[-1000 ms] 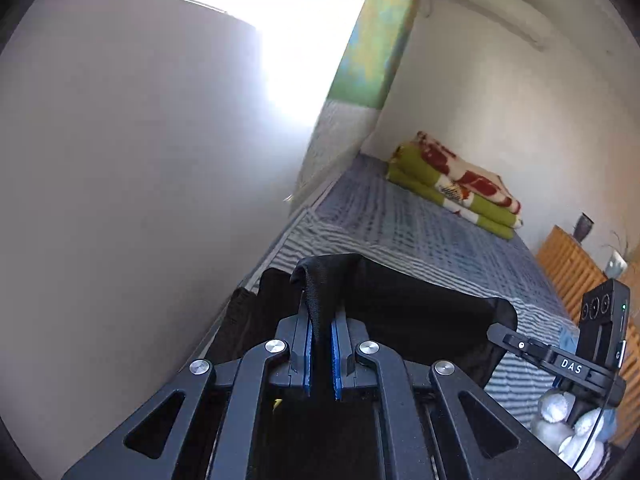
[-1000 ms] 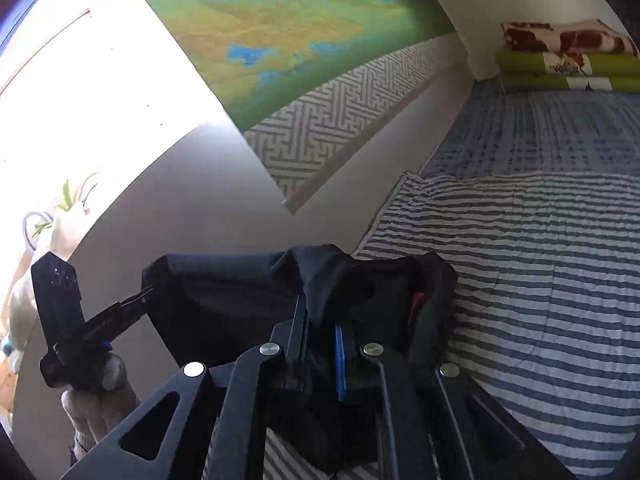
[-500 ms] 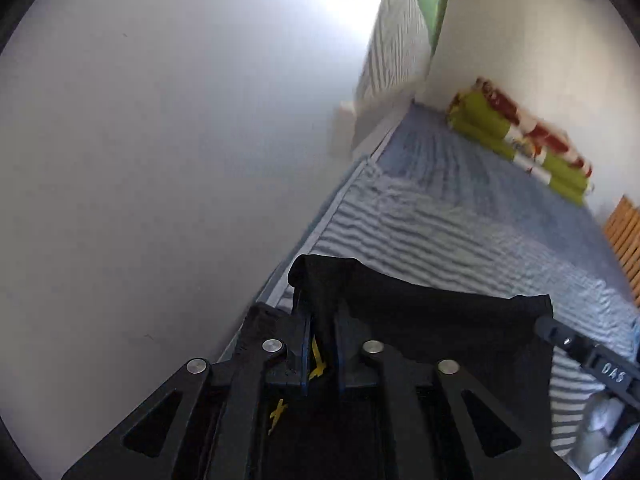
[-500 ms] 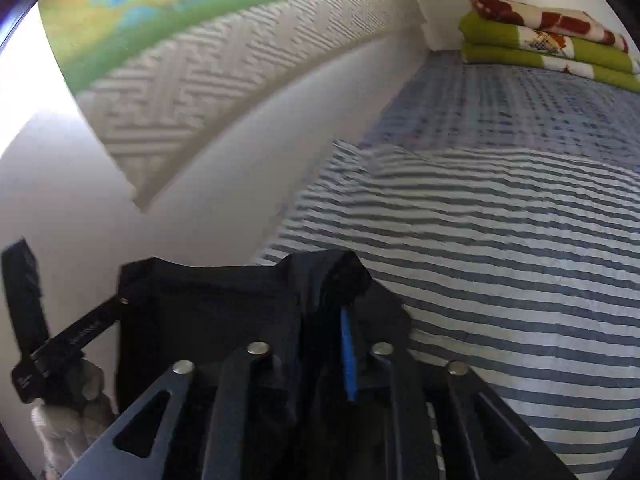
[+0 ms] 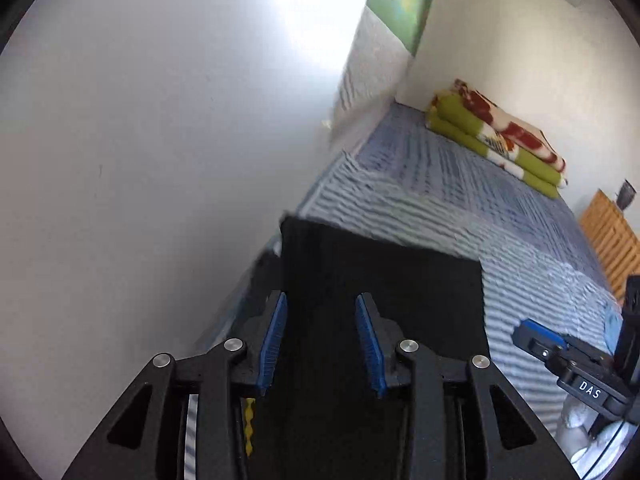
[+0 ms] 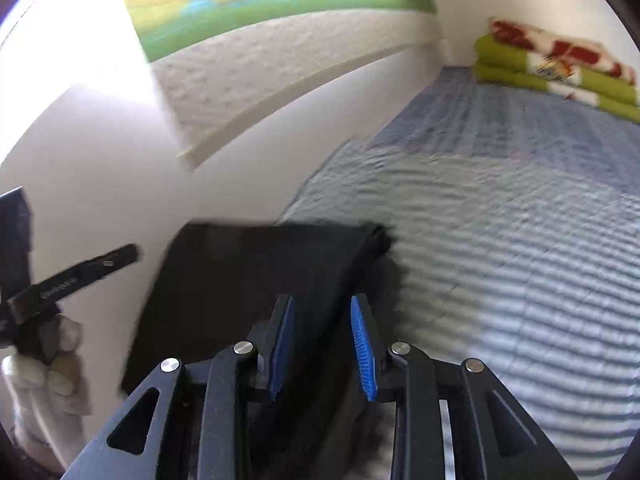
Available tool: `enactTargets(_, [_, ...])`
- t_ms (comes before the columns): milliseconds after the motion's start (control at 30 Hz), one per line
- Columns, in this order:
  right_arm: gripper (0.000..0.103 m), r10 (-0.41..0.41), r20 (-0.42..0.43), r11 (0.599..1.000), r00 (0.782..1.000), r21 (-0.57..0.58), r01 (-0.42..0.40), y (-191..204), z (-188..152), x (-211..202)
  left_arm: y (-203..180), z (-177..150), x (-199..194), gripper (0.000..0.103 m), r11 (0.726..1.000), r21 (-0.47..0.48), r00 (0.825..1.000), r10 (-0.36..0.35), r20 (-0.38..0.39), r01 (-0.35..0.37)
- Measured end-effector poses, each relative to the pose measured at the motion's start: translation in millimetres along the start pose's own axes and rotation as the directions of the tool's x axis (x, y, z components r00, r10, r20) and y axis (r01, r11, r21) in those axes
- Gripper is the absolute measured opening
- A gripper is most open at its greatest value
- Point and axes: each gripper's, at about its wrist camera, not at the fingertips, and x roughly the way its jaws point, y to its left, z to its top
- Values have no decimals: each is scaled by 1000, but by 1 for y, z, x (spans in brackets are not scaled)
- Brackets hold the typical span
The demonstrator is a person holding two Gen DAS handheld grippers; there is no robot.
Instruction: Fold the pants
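Note:
Black pants (image 5: 380, 272) lie folded flat on the striped bedsheet (image 5: 440, 200), close to the wall. My left gripper (image 5: 320, 312) hovers over their near left part. Its jaws are opening, the blue pads (image 5: 274, 332) stand apart, and the cloth lies below the gap, not pinched. In the right wrist view my right gripper (image 6: 322, 304) hangs over the right edge of the pants (image 6: 260, 272). Its jaws are opening too, and its pads (image 6: 362, 344) press on nothing. Each gripper shows in the other's view: the right gripper (image 5: 576, 368), the left gripper (image 6: 72, 280).
A white wall (image 5: 140, 160) runs along the left side of the bed, with a painting (image 6: 260, 0) higher up. A folded green and red blanket (image 5: 496, 140) lies at the far end. Wooden furniture (image 5: 608, 236) stands at the right. A white-gloved hand (image 6: 44, 376) holds the left gripper.
Both grippers were shut on bunched folds of the pants and have let go. The cloth now lies flat on the bed. Both grippers have come down closer to it.

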Motion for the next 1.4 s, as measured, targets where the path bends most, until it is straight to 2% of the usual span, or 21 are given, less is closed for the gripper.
enactTargets(67, [27, 4, -33, 999, 999, -52, -5, 18, -22, -4, -4, -27, -7, 39, 1000, 1, 999, 14, -39, -14])
enactTargets(233, [27, -97, -150, 976, 984, -207, 64, 46, -82, -7, 0, -91, -6, 39, 997, -67, 984, 17, -175, -29])
enactTargets(333, [27, -122, -217, 975, 968, -207, 76, 43, -107, -24, -17, -123, -12, 39, 998, -47, 977, 22, -210, -32])
enactTargets(400, [27, -148, -230, 974, 962, -203, 101, 38, -121, -47, -27, -145, -18, 39, 998, -59, 968, 6, -250, -21])
enactTargets(500, [27, -148, -225, 977, 963, -186, 107, 29, -139, -91, -51, -174, -42, 39, 999, -37, 967, 2, -257, -12])
enactTargets(600, [27, -164, -203, 976, 965, -173, 129, 18, -154, -141, -79, -204, -91, 39, 1000, 3, 974, -2, -225, 3])
enactTargets(733, [28, -172, -160, 977, 972, -157, 147, 9, -173, -208, -147, -213, -141, 39, 997, 73, 985, -1, -173, 14])
enactTargets(800, [29, -185, -126, 974, 975, -156, 165, 5, -186, -245, -157, -217, -197, 39, 995, 102, 989, 1, -146, 14])
enactTargets(933, [30, -210, -78, 968, 975, -157, 196, 0, -206, -311, -204, -231, -273, 39, 993, 118, 996, -22, -83, 32])
enactTargets(1133, [33, -205, -1, 969, 979, -143, 203, -4, -235, -399, -263, -258, -364, 41, 986, 155, 998, -68, 6, 66])
enactTargets(1267, [36, -198, 56, 968, 979, -147, 205, 2, -252, -451, -299, -280, -414, 44, 976, 196, 993, -110, 37, 100])
enactTargets(1400, [39, -217, 117, 960, 969, -157, 233, 7, -264, -490, -332, -303, -461, 49, 958, 278, 990, -105, 95, 75])
